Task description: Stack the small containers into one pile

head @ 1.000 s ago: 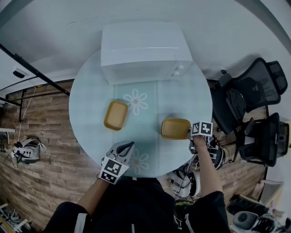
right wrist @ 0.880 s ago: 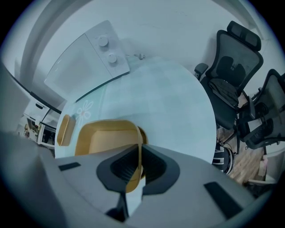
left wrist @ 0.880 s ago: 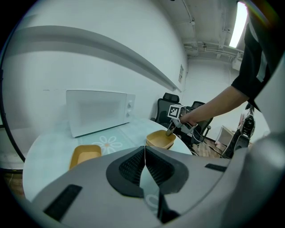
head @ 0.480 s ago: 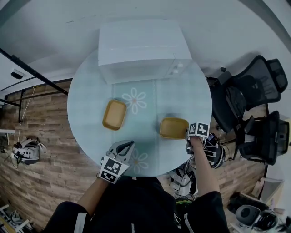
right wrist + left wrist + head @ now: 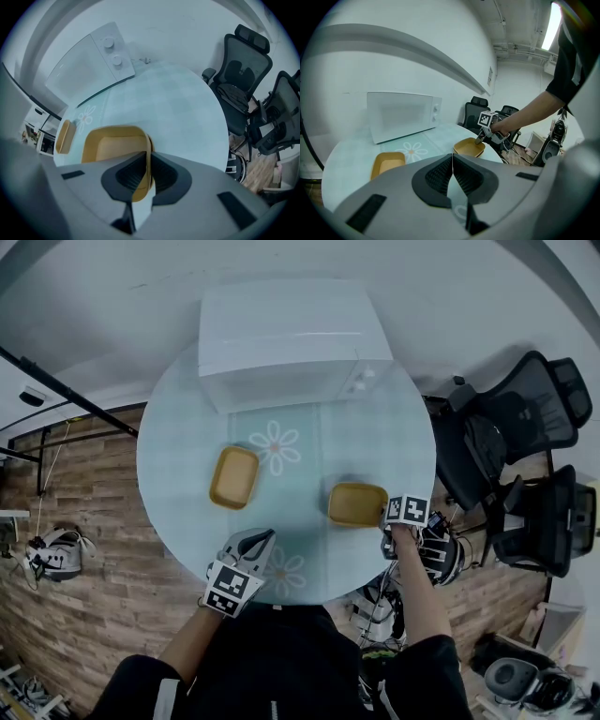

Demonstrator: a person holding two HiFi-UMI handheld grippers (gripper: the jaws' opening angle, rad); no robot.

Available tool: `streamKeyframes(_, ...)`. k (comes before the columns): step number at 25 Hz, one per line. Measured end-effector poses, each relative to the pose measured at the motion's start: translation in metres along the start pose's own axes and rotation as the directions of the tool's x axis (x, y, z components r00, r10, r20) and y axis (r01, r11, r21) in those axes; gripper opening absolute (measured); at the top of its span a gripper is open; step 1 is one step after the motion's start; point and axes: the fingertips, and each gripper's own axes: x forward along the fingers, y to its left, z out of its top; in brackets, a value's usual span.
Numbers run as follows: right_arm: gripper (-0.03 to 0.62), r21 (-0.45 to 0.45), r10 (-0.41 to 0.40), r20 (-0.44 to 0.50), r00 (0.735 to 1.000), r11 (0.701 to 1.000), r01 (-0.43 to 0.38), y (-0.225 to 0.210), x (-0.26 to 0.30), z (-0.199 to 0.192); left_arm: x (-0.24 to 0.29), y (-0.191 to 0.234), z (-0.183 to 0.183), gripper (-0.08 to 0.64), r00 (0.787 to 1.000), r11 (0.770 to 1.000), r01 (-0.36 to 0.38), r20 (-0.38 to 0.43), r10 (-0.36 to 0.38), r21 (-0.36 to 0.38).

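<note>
Left container [image 5: 234,477]: left of centre on the tabletop [image 5: 178,456], open side up and free to receive the other. Shallow, mustard-yellow, rounded corners, empty.
Left gripper [image 5: 452,161]: jaws together on nothing, over the near edge, probably waiting.
Right container [image 5: 357,503]: by the right edge, a matching tub, well apart from the first.
Right gripper [image 5: 147,159]: tipped steeply down, pads clamped on that tub's wall nearest the right edge. The jaws have just eased slightly wider. I judge it a carrying grip.

Office break area: mesh office chairs [image 5: 536,413] are standing beside a round counter [image 5: 178,460] that is carrying a microwave [image 5: 289,334].
</note>
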Motion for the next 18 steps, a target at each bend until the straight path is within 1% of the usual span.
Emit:
streamKeyframes(5, 0.034, -0.003, 0.025, -0.005, 1.0, 1.0, -0.025, 0.002, -0.002, -0.002, 0.002, 0.001, 0.0, 0.014, 1.0, 1.0, 0.007, -0.001, -0.007, -0.001)
streamKeyframes(11, 0.034, 0.071, 0.04, 0.05, 0.998, 0.997, -0.043, -0.004, -0.013, -0.004, 0.003, -0.002, 0.0, 0.014, 1.0, 1.0, 0.016, 0.001, -0.016, 0.003)
streamKeyframes(15, 0.034, 0.074, 0.047, 0.026, 0.999, 0.996, -0.049, -0.006, -0.011, -0.014, 0.003, -0.003, 0.0, 0.014, 1.0, 1.0, 0.02, 0.002, -0.02, 0.005)
streamKeyframes(18, 0.034, 0.073, 0.037, 0.061, 0.997, 0.996, -0.041, -0.008, -0.014, -0.007, 0.002, 0.0, 0.001, 0.014, 1.0, 1.0, 0.016, 0.005, -0.016, 0.003)
